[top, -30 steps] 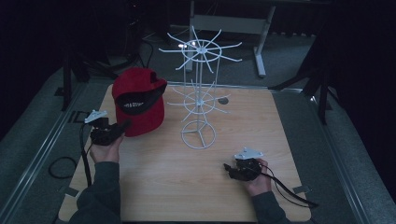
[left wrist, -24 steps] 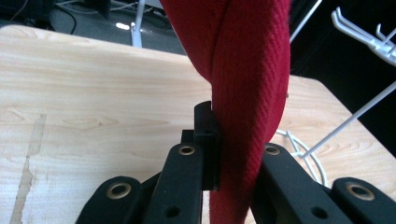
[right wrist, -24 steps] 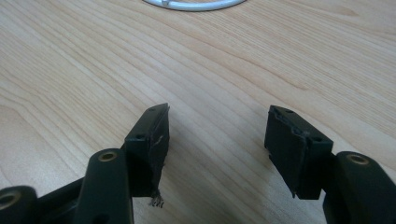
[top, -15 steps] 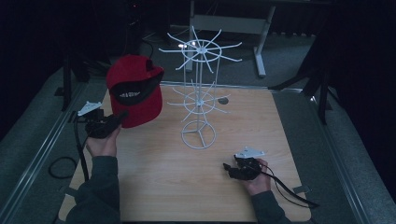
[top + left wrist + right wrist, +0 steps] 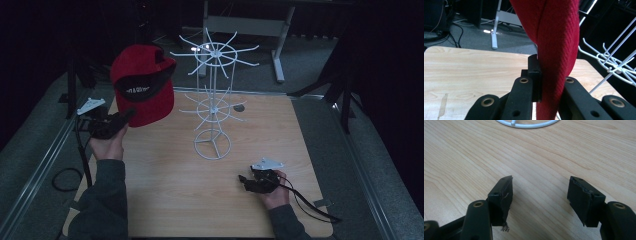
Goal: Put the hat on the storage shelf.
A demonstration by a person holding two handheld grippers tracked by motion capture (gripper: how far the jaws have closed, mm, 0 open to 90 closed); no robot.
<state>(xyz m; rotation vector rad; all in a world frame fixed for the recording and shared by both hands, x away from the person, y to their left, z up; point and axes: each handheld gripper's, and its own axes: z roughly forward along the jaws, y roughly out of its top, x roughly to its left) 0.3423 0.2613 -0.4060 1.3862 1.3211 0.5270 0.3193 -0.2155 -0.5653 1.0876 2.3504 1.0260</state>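
Observation:
A red cap [image 5: 142, 95] with a dark underside to its brim hangs in the air over the table's back left. My left gripper [image 5: 127, 116] is shut on the cap's lower edge. In the left gripper view the red cloth [image 5: 556, 50] is pinched between the black jaws of that gripper [image 5: 549, 75]. A white wire rack [image 5: 214, 100] with hooked arms stands mid-table, to the right of the cap. My right gripper [image 5: 244, 181] rests low at the front right, open; its jaws [image 5: 540, 192] have just been opening, with only bare wood between them.
The wooden table [image 5: 175, 200] sits in a dark room with grey floor around it. The rack's base ring [image 5: 529, 124] lies just ahead of the right gripper. A metal stand [image 5: 280, 50] is behind the table. A black cable loop [image 5: 65, 177] lies left of it.
My left gripper has risen with the red cap, which has come up off the table. The right hand has stayed where it was.

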